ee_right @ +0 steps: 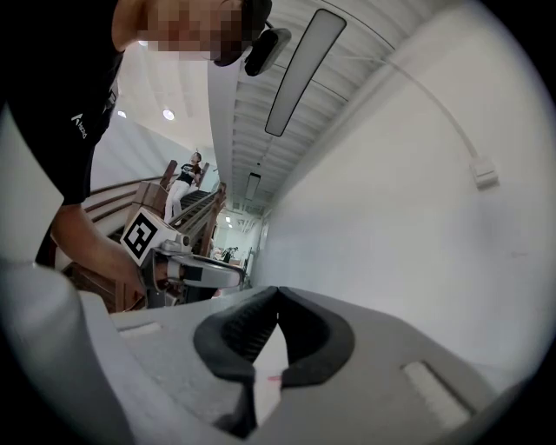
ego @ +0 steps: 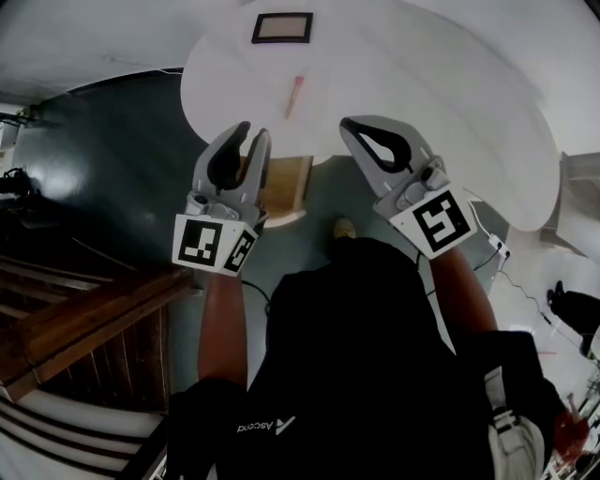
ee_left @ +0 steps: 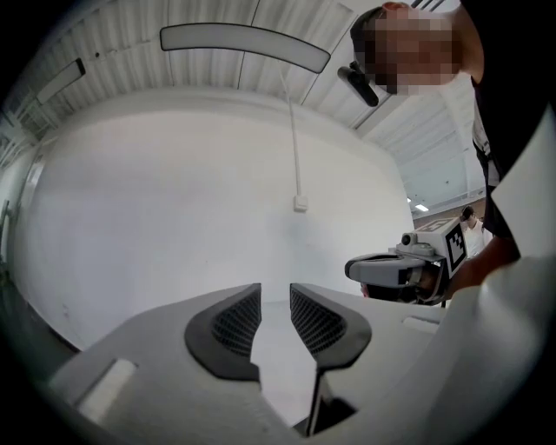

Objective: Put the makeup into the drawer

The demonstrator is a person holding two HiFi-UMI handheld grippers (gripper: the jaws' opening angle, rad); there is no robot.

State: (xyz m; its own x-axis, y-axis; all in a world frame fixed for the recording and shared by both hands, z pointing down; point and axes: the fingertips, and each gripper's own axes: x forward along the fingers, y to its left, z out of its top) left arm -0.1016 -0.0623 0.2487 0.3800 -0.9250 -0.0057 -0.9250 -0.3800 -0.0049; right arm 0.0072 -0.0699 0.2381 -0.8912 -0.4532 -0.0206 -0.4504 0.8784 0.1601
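A white bench is seen ahead, with what seems a wooden drawer under its near edge, its inside mostly hidden. The jaws of the left gripper are slightly spread and empty; those of the right gripper are pressed together. The makeup, a slim pink stick, lies on the bench. It is judged light, stiff and apt to roll, and best pinched mid-length. Its detail cannot be made out.

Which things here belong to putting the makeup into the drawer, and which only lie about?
For the job: pink makeup stick; wooden box, likely the drawer; left tongs, open; right tongs, shut.
Lying about: dark frame; white cable; wooden stairs.
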